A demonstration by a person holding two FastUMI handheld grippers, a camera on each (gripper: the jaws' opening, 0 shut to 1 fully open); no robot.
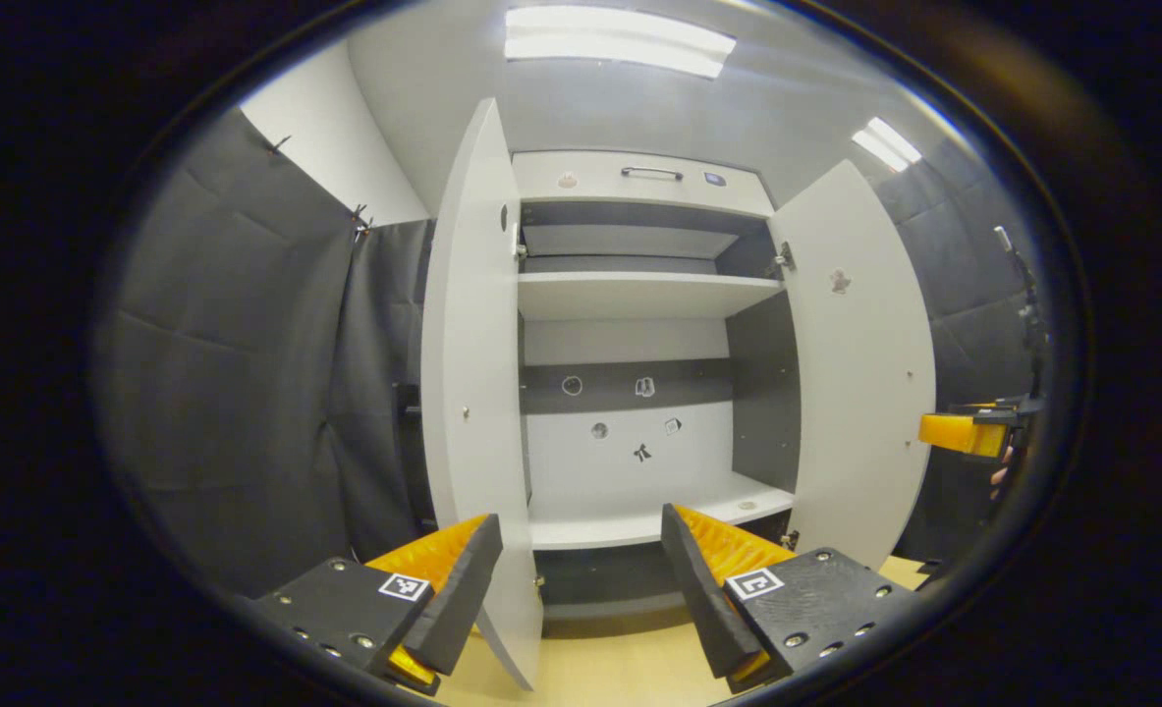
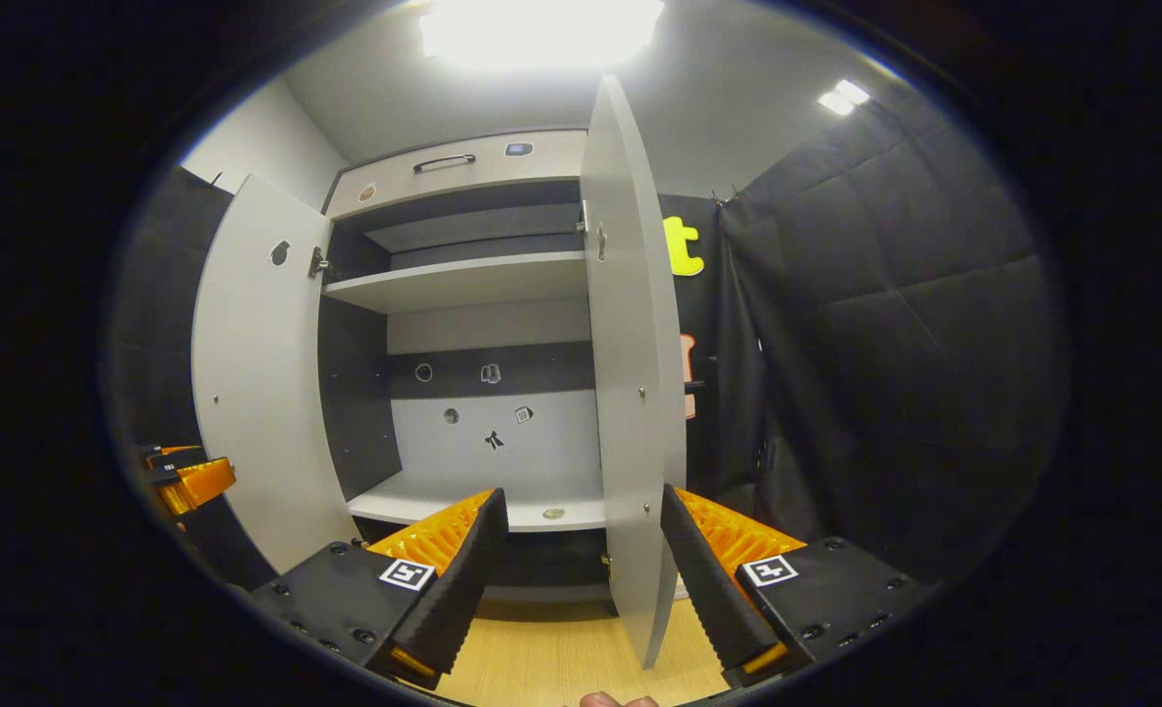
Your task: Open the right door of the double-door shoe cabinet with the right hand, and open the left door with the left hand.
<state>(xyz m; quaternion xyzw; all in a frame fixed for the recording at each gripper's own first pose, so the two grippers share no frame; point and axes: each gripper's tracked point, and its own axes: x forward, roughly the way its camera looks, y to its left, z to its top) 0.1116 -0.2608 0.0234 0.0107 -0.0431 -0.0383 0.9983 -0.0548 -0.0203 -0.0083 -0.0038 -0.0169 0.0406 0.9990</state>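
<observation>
Shoe cabinet [image 1: 639, 295] stands against the booth wall, both doors swung wide, shelves exposed. Left door [image 1: 472, 373] sits edge-on between the left gripper [image 1: 581, 589] fingers, which are spread apart; the panel runs just beside the near-side finger [image 1: 458, 589], contact uncertain. Right door [image 2: 635, 393] likewise edge-on between the right gripper [image 2: 585, 579] fingers, also apart, nothing clamped.

Judgement: task looks essentially done; remaining step is release and withdrawal. To do it well, keep the fingers wide, back each tool straight out along the door's plane, and avoid sideways drift that would nudge a panel back toward closing. Watch the lower door corner near the floor [image 1: 600, 678].

Left gripper view gives the right door's inner face [image 1: 856, 373], its hinge [image 1: 782, 260], and the other tool [image 1: 968, 432] beyond that door's edge. Right gripper view gives the left door's inner face [image 2: 261, 373] and a fingertip [image 2: 610, 700] of the person at the bottom edge.
</observation>
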